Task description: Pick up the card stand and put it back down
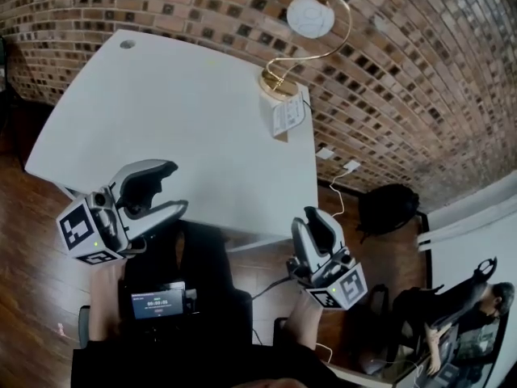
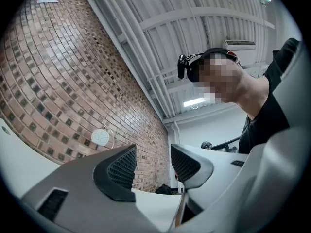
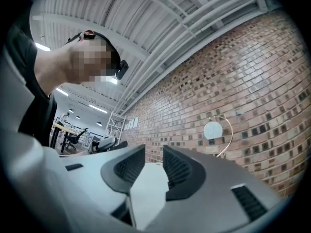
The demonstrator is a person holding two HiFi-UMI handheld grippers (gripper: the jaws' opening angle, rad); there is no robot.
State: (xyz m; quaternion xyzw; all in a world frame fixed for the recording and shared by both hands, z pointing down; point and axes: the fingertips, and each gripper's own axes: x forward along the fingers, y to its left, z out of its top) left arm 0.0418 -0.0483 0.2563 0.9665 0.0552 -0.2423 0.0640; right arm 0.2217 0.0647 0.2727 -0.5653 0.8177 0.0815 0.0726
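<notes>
White table (image 1: pixel 178 136) bears a gold lamp (image 1: pixel 279 81) and, apparently, a card stand (image 1: pixel 287 116).

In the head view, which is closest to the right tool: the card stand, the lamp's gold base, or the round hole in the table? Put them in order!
1. card stand, ahead of the right tool, by the right edge of the table.
2. lamp's gold base, just behind the card stand.
3. round hole, in its far left corner.
</notes>
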